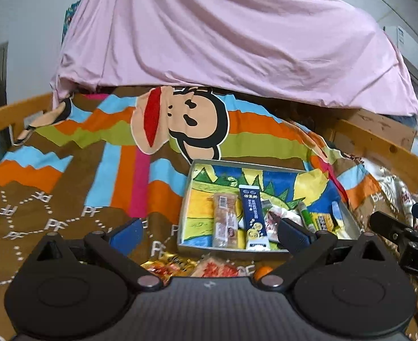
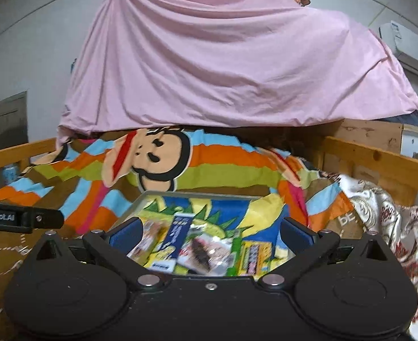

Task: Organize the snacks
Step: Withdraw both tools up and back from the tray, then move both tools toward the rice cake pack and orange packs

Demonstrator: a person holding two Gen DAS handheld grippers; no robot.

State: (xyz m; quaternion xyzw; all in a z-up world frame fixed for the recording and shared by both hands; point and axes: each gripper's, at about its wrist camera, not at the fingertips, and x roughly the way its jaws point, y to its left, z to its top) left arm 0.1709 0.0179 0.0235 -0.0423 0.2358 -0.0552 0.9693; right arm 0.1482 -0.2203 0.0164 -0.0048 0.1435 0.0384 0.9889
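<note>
Both my hand-held grippers, left (image 1: 209, 231) and right (image 2: 210, 234), gape empty. The tray (image 1: 184, 216) at lower centre holds snacks; loose packets (image 1: 169, 265) below could get missed.

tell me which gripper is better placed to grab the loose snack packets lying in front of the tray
Left. The left gripper is open, and the loose packets lie just below it, outside the tray. The right gripper hangs over the tray's contents.

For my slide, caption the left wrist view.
Open left claw above tray of snacks on cartoon monkey bedspread.
</note>
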